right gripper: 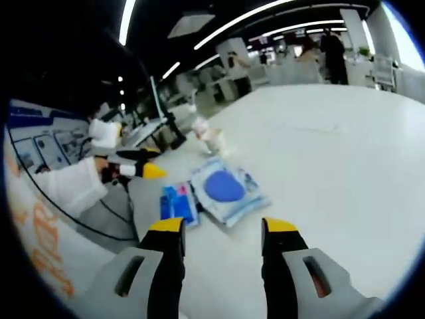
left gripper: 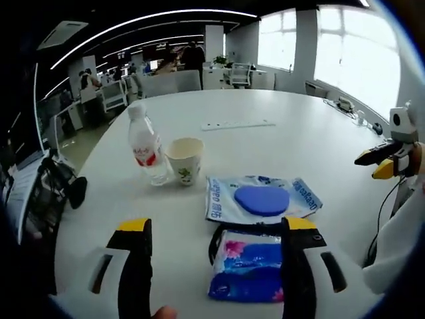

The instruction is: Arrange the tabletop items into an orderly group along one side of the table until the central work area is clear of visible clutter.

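Left tongs (left gripper: 216,242): jaws stand apart, nothing between them; they hover over the near edge of the bench (left gripper: 319,139).
Right tongs (right gripper: 222,242): jaws apart too, empty, over bare bench off to the side of the items.
Small tissue pack (left gripper: 247,266): nearest thing, flat, blue with pink flowers, lying between my left jaw tips. I judge it light, soft and squashy with a slippery film wrap; I would pinch across its narrow width near the middle.
Wet-wipes pack (left gripper: 263,198): just behind it, edges touching or nearly so. Floppy pouch with a stiff blue lid; probably heavier and saggy, so I would take it by an edge seam.
Paper cup (left gripper: 185,159): upright, touching or just beside the bottle. Light, crushable; I would grip the wall gently below the rim.
Water bottle (left gripper: 147,146): upright, capped. Tall and tippy, smooth; I would grasp it mid-body.
Power strip (left gripper: 238,124): farthest, flat, well apart from the rest.
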